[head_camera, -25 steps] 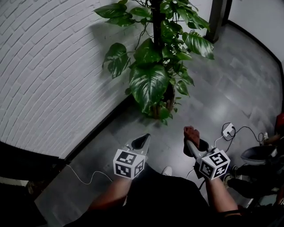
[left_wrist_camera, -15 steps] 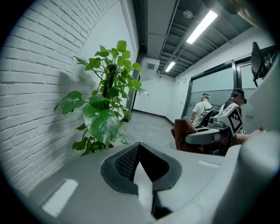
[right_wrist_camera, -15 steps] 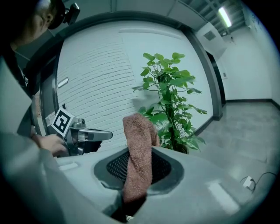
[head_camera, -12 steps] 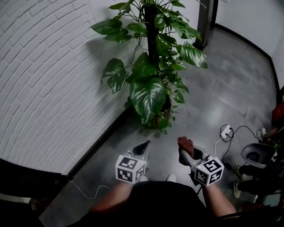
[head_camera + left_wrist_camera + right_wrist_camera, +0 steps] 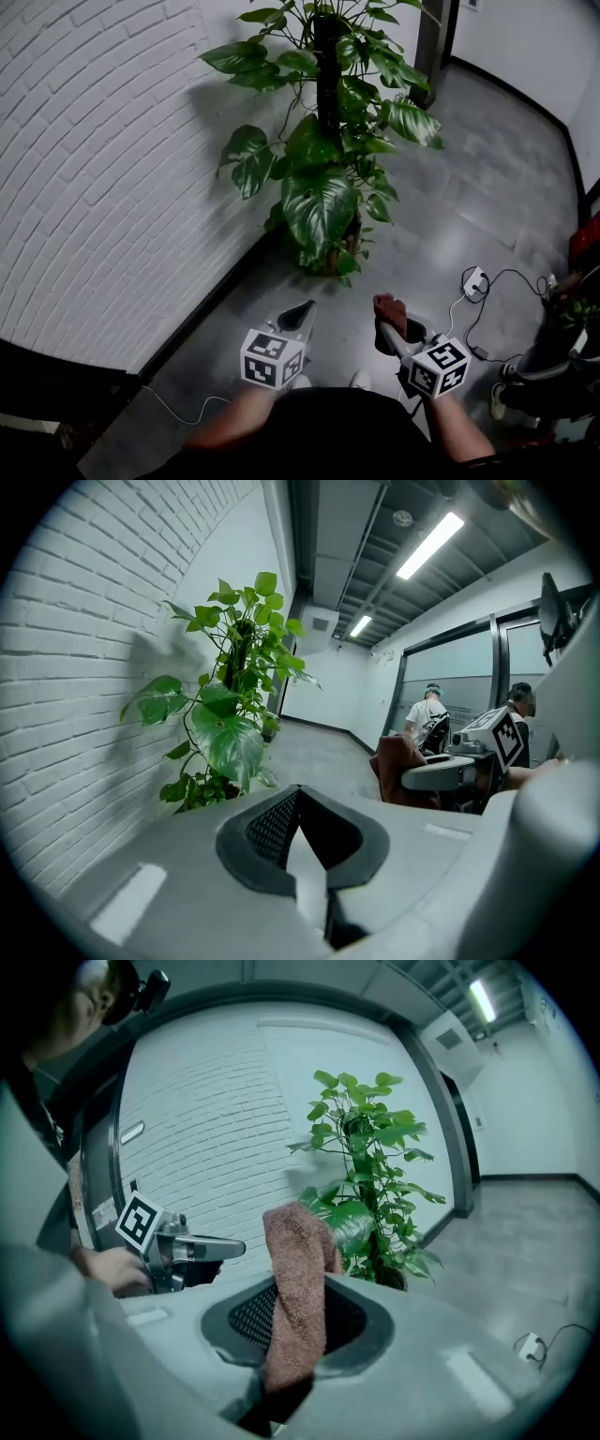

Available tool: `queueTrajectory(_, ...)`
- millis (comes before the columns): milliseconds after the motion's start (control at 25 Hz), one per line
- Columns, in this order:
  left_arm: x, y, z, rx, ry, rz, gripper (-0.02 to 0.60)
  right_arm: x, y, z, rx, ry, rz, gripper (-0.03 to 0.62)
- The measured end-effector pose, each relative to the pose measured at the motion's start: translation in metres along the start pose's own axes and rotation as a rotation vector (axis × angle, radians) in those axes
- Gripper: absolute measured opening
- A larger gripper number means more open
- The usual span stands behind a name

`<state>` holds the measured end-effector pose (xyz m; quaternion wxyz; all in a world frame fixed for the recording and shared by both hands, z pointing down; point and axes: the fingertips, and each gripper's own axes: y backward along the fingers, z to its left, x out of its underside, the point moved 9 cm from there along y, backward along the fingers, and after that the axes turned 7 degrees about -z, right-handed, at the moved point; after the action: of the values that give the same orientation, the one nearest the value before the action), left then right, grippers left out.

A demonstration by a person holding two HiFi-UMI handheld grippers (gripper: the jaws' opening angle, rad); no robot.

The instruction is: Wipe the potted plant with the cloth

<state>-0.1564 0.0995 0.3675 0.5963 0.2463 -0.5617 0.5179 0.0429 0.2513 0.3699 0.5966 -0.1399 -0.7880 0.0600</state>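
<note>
Head view, looking steeply down: the potted plant (image 5: pixel 323 178) stands on the floor (image 5: pixel 487 178) beside the brick wall (image 5: pixel 94 150), ahead of both tools and well apart from them. Its long axis is upright, set by the dark central pole. One broad leaf (image 5: pixel 319 204) hangs on the side facing the tools.

The right tool (image 5: pixel 386 323) is clamped on the cloth (image 5: pixel 389 307), a reddish-brown terry piece that rises from between the jaws and folds over at its top, as the right gripper view confirms. From this tool the plant lies forward and a little to the left. The left tool (image 5: pixel 302 314) has its jaws drawn together with nothing between them. From it the plant lies almost straight ahead.

We judge the left tool slightly nearer the foliage, yet the right one carries the cloth. The coming move therefore turns on bringing the cloth forward and leftward to a leaf face.

Both forearms are held low before the body, roughly parallel. The tools sit side by side, tips toward the plant and marker cubes toward the person. Cloth and leaves are not touching, so we judge wiping not yet begun.
</note>
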Motion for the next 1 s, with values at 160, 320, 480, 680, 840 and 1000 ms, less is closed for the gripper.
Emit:
queueTrajectory(160,0.003,0.007,0.003,-0.008,0.007,0.003,0.009,0.004,-0.002,0.006,-0.006,0.002,0.003,0.064)
queueTrajectory(320,0.004,0.01,0.003,-0.008,-0.001,0.001,0.009,0.006,-0.003,0.007,-0.005,0.005,-0.002,0.063)
queueTrajectory(480,0.005,0.012,0.005,-0.007,0.0,0.001,0.009,0.007,-0.005,0.01,0.004,0.006,-0.006,0.061)
queueTrajectory(680,0.004,0.013,0.008,-0.007,0.003,-0.002,0.009,0.005,-0.005,0.011,0.009,0.006,-0.007,0.061)
queueTrajectory(840,0.003,0.012,0.007,-0.005,0.003,-0.002,0.009,0.004,-0.005,0.011,0.014,0.008,-0.008,0.061)
queueTrajectory(1000,0.001,0.012,0.009,-0.006,-0.001,-0.001,0.009,0.007,-0.008,0.01,0.01,0.002,-0.007,0.061)
